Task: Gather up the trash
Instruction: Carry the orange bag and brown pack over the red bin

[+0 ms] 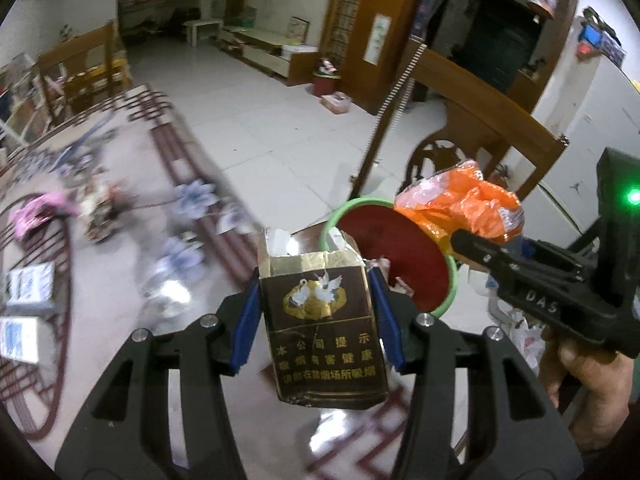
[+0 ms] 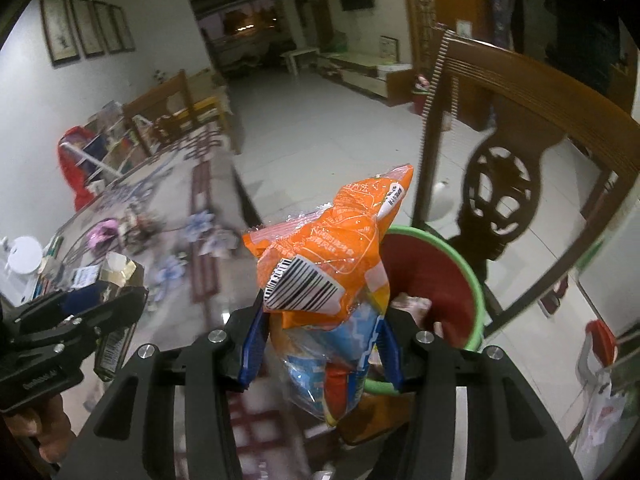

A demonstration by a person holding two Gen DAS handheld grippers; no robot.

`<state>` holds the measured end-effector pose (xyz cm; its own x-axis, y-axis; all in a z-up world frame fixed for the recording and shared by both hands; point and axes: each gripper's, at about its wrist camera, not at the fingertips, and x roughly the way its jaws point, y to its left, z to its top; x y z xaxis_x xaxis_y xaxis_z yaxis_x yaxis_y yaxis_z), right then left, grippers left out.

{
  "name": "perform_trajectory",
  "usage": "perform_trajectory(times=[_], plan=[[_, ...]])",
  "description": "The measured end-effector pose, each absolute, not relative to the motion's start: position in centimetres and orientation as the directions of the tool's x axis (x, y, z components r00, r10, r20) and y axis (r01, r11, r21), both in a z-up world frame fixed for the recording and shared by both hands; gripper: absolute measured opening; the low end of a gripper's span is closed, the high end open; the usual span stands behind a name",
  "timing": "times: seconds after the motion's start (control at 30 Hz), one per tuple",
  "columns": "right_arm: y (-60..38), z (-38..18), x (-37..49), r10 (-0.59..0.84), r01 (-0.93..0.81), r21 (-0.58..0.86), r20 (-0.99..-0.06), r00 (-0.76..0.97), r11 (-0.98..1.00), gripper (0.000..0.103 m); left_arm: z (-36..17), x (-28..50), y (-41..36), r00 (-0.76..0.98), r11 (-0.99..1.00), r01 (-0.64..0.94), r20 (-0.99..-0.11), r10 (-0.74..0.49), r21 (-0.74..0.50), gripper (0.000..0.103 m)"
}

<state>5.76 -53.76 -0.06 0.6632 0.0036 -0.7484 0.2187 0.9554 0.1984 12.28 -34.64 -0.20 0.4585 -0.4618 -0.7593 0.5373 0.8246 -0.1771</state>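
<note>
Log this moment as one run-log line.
left gripper: shut on cigarette pack | right gripper: shut on orange snack wrapper | red bin: ahead, already holding scraps | phase: carrying to bin

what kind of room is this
Most likely a home dining and living area. A patterned table stands by a carved wooden chair on a tiled floor, with framed pictures on the wall. The left gripper holds a cigarette pack and the right gripper a snack wrapper near a bin.
</note>
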Motion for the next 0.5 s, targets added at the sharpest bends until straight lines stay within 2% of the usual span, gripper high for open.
perform_trajectory(times=[0.5], plan=[[-61.9,-4.6,6.9,-0.008,0.303,0.234,-0.779,0.627,0.924,0.046,-4.4,14.6,-44.4,0.297,0.714,0.653,-0.781,-0.549,-0.253,0.05]])
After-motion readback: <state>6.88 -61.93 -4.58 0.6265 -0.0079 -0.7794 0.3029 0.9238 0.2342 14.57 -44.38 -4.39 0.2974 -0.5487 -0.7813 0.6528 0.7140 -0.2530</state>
